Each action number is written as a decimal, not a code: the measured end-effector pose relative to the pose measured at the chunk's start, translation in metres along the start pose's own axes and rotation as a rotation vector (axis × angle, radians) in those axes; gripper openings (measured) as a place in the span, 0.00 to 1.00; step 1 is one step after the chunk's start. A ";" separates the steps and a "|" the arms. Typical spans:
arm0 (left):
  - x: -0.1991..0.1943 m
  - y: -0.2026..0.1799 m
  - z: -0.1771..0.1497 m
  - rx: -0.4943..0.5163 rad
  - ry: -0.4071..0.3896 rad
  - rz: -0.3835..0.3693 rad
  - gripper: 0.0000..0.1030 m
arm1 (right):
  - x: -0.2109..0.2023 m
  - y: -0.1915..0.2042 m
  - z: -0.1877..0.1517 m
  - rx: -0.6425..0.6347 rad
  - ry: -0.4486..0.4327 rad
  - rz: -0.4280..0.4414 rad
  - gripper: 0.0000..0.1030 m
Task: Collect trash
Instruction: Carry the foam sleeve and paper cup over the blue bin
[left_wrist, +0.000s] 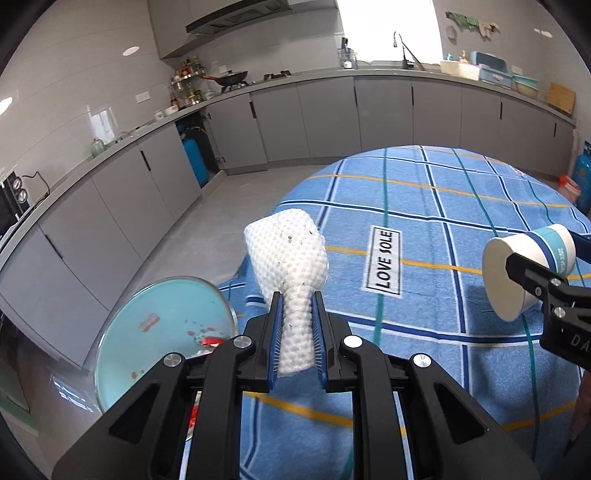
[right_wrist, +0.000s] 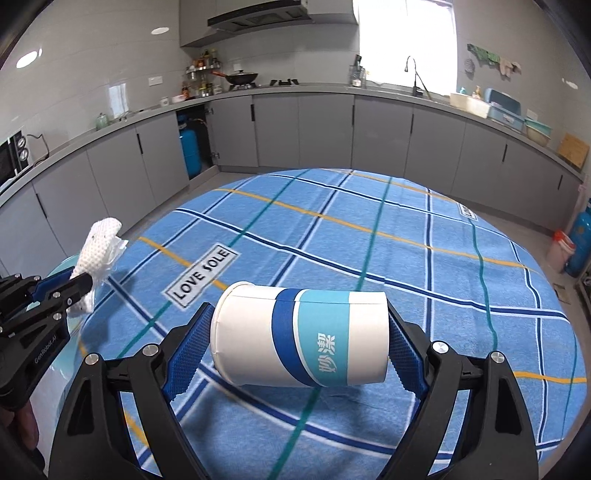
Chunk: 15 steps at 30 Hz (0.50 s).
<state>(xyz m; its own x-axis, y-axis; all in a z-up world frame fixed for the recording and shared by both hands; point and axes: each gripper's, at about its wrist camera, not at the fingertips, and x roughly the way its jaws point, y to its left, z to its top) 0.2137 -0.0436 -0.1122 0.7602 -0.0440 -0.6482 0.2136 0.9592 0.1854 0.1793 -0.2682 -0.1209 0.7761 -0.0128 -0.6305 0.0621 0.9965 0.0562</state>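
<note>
My left gripper (left_wrist: 298, 299) is shut on a crumpled white textured paper towel (left_wrist: 291, 254) and holds it above the left edge of the table. It also shows in the right wrist view (right_wrist: 96, 251). My right gripper (right_wrist: 300, 321) is shut on a white paper cup with blue bands (right_wrist: 301, 334), held on its side by its two ends above the blue plaid tablecloth (right_wrist: 406, 258). The cup also shows at the right of the left wrist view (left_wrist: 524, 271).
A light blue bin (left_wrist: 162, 336) with bits of rubbish inside stands on the floor below the left gripper, beside the table's left edge. Grey kitchen cabinets (left_wrist: 332, 118) run along the far walls. A blue gas cylinder (right_wrist: 581, 243) stands at far right.
</note>
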 end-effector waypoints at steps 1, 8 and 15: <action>-0.001 0.002 0.000 -0.005 -0.003 0.004 0.15 | -0.001 0.003 0.001 -0.006 -0.004 0.006 0.83; -0.012 0.024 -0.003 -0.042 -0.021 0.033 0.15 | -0.010 0.023 0.004 -0.041 -0.026 0.035 0.83; -0.019 0.048 -0.007 -0.076 -0.031 0.069 0.15 | -0.015 0.044 0.006 -0.071 -0.043 0.069 0.83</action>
<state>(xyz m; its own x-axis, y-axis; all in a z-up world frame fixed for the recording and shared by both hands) 0.2048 0.0052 -0.0962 0.7903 0.0153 -0.6125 0.1137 0.9787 0.1711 0.1739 -0.2243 -0.1046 0.8034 0.0536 -0.5930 -0.0355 0.9985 0.0422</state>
